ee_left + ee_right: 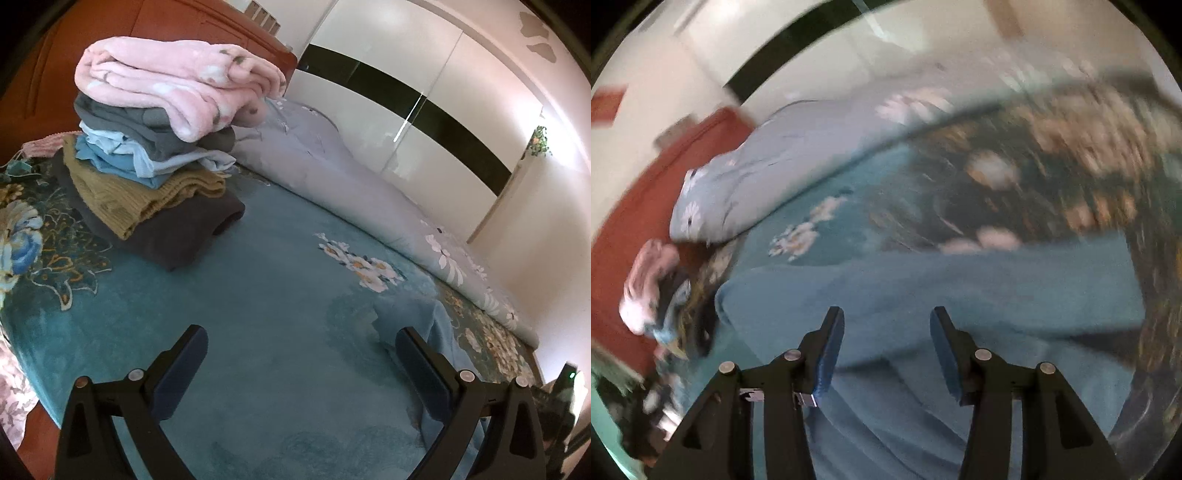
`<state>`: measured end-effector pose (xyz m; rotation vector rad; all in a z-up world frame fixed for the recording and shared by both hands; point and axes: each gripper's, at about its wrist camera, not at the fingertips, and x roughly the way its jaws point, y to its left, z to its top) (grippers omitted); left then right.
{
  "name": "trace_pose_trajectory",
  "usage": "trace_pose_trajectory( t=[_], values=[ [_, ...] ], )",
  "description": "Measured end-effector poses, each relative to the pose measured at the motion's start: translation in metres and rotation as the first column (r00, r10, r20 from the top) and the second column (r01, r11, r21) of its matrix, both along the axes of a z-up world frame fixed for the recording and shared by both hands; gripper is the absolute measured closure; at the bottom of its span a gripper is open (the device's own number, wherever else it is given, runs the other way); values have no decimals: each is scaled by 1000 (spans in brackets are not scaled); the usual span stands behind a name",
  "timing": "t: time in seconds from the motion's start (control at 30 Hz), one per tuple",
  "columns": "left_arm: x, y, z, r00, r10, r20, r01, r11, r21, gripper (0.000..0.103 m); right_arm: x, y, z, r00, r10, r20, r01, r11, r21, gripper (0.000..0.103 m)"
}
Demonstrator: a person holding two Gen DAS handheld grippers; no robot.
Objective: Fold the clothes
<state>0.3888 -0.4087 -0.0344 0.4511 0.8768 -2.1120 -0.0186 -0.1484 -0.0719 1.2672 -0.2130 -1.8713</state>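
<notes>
Bedroom, teal floral plush bedspread (258,295) as work surface. Right gripper (886,332) spread, empty, hovering over the light-blue soft garment (923,295) lying flat; view motion-blurred. Left gripper (299,350) spread wide, empty, garment edge at its 3 o'clock. Judged light, limp, non-slip: pinch a hem or corner. Stack of folded clothes (159,166) at 10 o'clock. No legible writing.
</notes>
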Motion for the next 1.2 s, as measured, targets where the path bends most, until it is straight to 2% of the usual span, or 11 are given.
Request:
trace_pose_trajectory(
  t=[0.07, 0.17, 0.33, 0.4, 0.43, 0.47, 0.6, 0.7, 0.8, 1.0, 1.2],
  values=[
    [-3, 2, -1, 1000, -23, -14, 23, 999, 26, 0, -3, 3, -16, 996, 9, 89, -6, 999, -40, 53],
    [-5, 4, -1, 998, -58, -27, 60, 996, 67, 0, -3, -9, -31, 989, 24, 147, -13, 997, -71, 53],
    [1, 5, 0, 998, -52, -23, 53, 996, 70, 0, -1, -29, -37, 978, -1, 206, 29, 991, -133, 53],
    [4, 5, 0, 999, -49, -21, 50, 996, 71, 0, -3, -34, -33, 977, -31, 209, 61, 988, -140, 62],
    [5, 5, 0, 999, -47, -20, 49, 996, 72, 0, -4, -36, -32, 977, -46, 211, 78, 987, -144, 82],
    [7, 5, 1, 999, -46, -19, 47, 996, 73, 0, -4, -40, -27, 980, -52, 194, 81, 986, -145, 93],
    [19, -1, 1, 999, -21, -26, 23, 997, 78, 0, 8, -58, 5, 996, -30, 81, 44, 983, -180, 96],
    [35, -6, 2, 999, 12, -37, -9, 997, 82, 0, 39, -89, 40, 994, 99, -47, -107, 971, -216, 96],
    [50, -11, 2, 998, 45, -49, -41, 995, 87, 0, 93, -131, 62, 948, 294, -123, -316, 919, -237, 96],
    [81, -21, 4, 991, 111, -72, -104, 990, 97, 0, 199, -199, 51, 811, 562, -160, -584, 785, -205, 96],
    [98, -24, 5, 988, 142, -68, -134, 986, 99, 0, 263, -236, 15, 731, 679, -68, -677, 709, -197, 96]
  ],
)
